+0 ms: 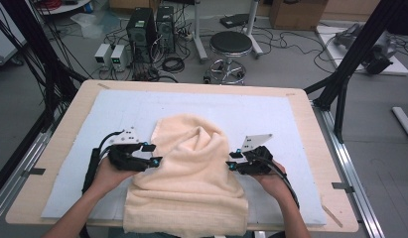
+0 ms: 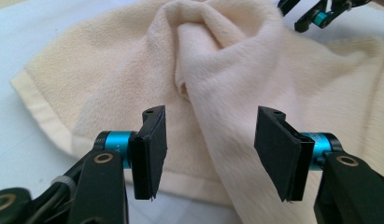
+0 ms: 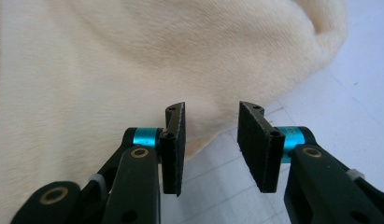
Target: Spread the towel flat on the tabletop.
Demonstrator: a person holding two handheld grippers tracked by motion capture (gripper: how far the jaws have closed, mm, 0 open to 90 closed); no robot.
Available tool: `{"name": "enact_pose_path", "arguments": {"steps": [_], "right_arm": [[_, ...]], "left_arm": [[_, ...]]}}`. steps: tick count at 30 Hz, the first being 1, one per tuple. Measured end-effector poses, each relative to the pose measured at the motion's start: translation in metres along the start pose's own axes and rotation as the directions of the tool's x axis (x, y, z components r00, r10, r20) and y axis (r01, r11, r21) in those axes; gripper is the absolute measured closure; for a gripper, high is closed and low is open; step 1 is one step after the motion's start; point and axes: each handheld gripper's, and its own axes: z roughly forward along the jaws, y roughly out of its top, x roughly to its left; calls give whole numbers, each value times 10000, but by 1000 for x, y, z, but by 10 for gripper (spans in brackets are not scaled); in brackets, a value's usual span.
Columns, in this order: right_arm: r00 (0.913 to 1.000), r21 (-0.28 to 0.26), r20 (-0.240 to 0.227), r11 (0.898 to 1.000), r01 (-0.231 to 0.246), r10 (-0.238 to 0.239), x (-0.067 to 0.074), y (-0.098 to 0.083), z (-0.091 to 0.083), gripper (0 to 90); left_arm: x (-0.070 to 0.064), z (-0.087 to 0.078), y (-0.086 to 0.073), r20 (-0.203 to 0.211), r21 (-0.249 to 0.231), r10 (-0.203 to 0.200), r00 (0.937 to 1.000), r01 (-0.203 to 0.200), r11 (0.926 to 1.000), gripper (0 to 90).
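Observation:
A cream towel (image 1: 191,168) lies bunched on a pale mat (image 1: 271,114), with a raised fold in its middle and its near end hanging over the table's front edge. My left gripper (image 1: 153,153) is at the towel's left side, open, its jaws apart just above the towel (image 2: 227,70) with nothing pressed between them (image 2: 208,149). My right gripper (image 1: 232,161) is at the towel's right side. It is open too (image 3: 210,140), its jaws hovering over the towel's edge (image 3: 110,56) and the mat. The left gripper view also shows the right gripper (image 2: 316,16) across the towel.
The mat covers a wooden table (image 1: 62,144). Beyond the far edge stand a round stool (image 1: 231,47), computer towers (image 1: 142,27) and loose cables on the floor. A black frame post (image 1: 355,54) rises at the right. Bare mat lies on both sides of the towel.

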Motion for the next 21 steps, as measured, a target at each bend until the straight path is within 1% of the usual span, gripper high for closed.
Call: {"name": "enact_pose_path", "arguments": {"steps": [1, 2, 3, 4, 5, 6, 7, 8, 9, 10, 11, 12, 14, 15, 17, 18, 19, 20, 21], "right_arm": [[9999, 187, 26, 9998, -107, 107, -5, -2, 6, 629], [9999, 187, 26, 9998, -107, 107, -5, -2, 6, 629], [9993, 341, -228, 9990, -282, 290, -8, -4, 12, 635], [9993, 341, -228, 9990, -282, 290, -8, -4, 12, 635], [9989, 484, -310, 9983, -323, 338, -7, -4, 15, 636], [9988, 626, -402, 9977, -247, 273, -7, -5, 20, 641], [9982, 852, -508, 9960, -260, 304, -6, -5, 26, 665], [9982, 852, -508, 9960, -260, 304, -6, -5, 26, 665], [9973, 805, -599, 9961, -365, 414, -7, -5, 26, 697], [9961, 825, -720, 9956, -446, 506, -6, -5, 27, 740], [9957, 827, -814, 9959, -374, 442, -6, -4, 27, 788], [9953, 874, -879, 9957, -322, 399, -5, -4, 26, 833], [9957, 947, -890, 9954, -169, 253, -3, -3, 25, 869], [9962, 1002, -852, 9949, -87, 173, -1, -3, 23, 875], [9959, 1003, -901, 9950, -32, 123, -1, -3, 22, 875], [9963, 1068, -852, 9943, -56, 148, 0, -4, 19, 876], [9971, 1073, -761, 9942, 97, -16, 4, -5, 13, 877], [9971, 1073, -761, 9942, 97, -16, 4, -5, 13, 877], [9975, 1030, -697, 9945, 208, -137, 6, -7, 7, 877]], "left_arm": [[2, 8, 2, 166, 81, -21, 9999, 20, 10000, 468], [5, 14, 2, 368, 120, -136, 9992, 132, 9998, 468], [6, 21, 3, 572, 146, -285, 9980, 277, 9995, 492], [7, 27, 3, 745, 381, -337, 9967, 309, 9988, 492], [7, 33, 3, 833, 550, -360, 9959, 315, 9980, 494], [7, 38, 2, 889, 659, -340, 9955, 281, 9974, 507], [7, 44, 2, 988, 838, -342, 9945, 260, 9961, 578], [7, 47, 1, 1056, 965, -320, 9939, 218, 9951, 578], [8, 52, 1, 987, 1365, -209, 9949, 72, 9906, 633], [8, 53, 1, 971, 1502, -162, 9951, 14, 9886, 739], [7, 53, 0, 962, 1525, -192, 9952, 43, 9883, 800], [7, 52, 0, 891, 1580, -144, 9959, 1, 9874, 822], [8, 46, 1, 778, 1673, -126, 9969, -6, 9859, 837], [7, 42, 1, 693, 1635, -175, 9974, 59, 9865, 840], [7, 31, 0, 578, 1558, -98, 9983, 7, 9878, 841], [6, 26, 0, 509, 1515, -83, 9987, 5, 9885, 841], [5, 20, -2, 414, 1532, -42, 9991, -22, 9882, 842], [5, 17, -3, 397, 1577, 5, 9992, -68, 9875, 842], [4, 11, -6, 319, 1613, 45, 9995, -96, 9869, 842]]}}
